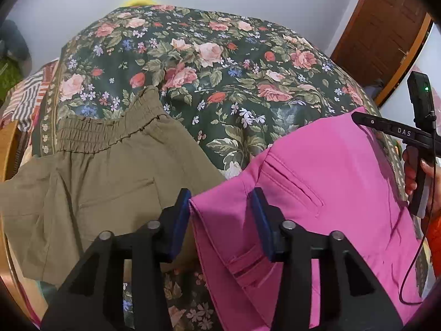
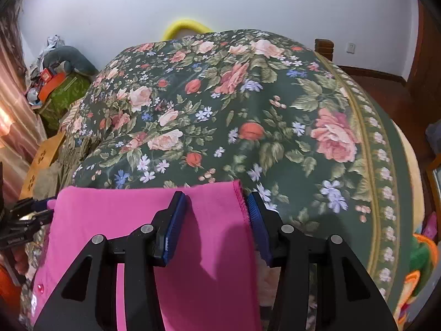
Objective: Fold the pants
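Observation:
Pink pants (image 1: 325,182) lie on a bed with a dark floral cover (image 1: 220,63). In the left wrist view my left gripper (image 1: 220,215) is open, its blue pads either side of the pink waistband corner, just over the cloth. In the right wrist view my right gripper (image 2: 216,215) is open over the stitched hem end of the pink pants (image 2: 154,220), with the hem edge between its pads. The right gripper also shows at the right edge of the left wrist view (image 1: 419,143), held in a hand.
Olive-green pants (image 1: 91,176) with an elastic waistband lie to the left of the pink pair. A wooden door (image 1: 386,27) stands at the back right. Cluttered items (image 2: 55,82) sit beside the bed at the left. The floral cover (image 2: 248,110) stretches far ahead.

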{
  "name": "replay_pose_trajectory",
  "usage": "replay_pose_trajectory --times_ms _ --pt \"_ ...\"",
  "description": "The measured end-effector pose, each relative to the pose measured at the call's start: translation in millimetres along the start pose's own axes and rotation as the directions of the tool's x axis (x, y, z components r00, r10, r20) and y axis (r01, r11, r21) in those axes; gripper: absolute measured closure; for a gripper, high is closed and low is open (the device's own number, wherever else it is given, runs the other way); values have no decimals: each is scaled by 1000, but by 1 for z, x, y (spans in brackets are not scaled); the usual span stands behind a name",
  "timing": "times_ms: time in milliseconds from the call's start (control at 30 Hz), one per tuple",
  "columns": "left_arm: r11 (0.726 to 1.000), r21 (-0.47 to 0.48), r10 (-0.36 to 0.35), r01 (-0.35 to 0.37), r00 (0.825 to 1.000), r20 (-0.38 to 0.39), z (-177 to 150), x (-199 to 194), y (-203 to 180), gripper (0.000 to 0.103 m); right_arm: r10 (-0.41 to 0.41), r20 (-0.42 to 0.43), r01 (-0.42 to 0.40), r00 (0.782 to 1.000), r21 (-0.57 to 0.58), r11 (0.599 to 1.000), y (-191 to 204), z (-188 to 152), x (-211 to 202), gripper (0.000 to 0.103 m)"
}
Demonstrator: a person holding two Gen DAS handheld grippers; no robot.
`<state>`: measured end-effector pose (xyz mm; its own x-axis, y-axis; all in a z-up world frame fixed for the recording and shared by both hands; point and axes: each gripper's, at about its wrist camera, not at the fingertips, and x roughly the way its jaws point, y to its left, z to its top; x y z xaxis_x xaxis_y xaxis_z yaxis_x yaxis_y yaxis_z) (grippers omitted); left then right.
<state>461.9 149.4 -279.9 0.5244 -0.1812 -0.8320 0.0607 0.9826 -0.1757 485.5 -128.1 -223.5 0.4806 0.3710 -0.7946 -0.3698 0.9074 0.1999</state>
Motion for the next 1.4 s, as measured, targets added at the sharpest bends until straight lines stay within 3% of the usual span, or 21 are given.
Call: replay_pose_trajectory --times_ms 133,167,233,400,600,700,833,1100,1400 --pt "998 5 68 -68 998 6 0 -6 -6 82 -30 46 33 998 -67 997 13 -4 -2 85" --pt "995 22 97 -97 995 20 -1 -10 -9 83 -51 61 55 997 -77 995 16 -4 -5 97" --pt "987 54 147 -150 988 50 -1 -19 -16 85 -60 85 67 995 -91 994 17 -4 -14 100" --pt "973 86 204 -217 970 131 13 -44 -28 90 -94 167 109 981 -80 991 17 6 -39 100" --pt "982 68 159 -175 969 191 25 -88 -42 90 -76 223 95 972 -75 993 22 14 -90 101" --pt "970 119 181 -210 959 219 13 -109 -60 90 -50 247 77 968 -102 992 29 4 -119 101" --pt "971 136 164 -196 963 214 -8 -140 -75 90 -26 260 62 965 -131 989 40 -18 -154 101" --pt "955 190 178 -229 952 249 -53 -187 -108 90 29 266 6 963 -133 991 54 -68 -209 101" --pt "941 211 207 -264 944 257 -123 -215 -121 90 48 216 -18 975 -138 990 76 -137 -236 101"
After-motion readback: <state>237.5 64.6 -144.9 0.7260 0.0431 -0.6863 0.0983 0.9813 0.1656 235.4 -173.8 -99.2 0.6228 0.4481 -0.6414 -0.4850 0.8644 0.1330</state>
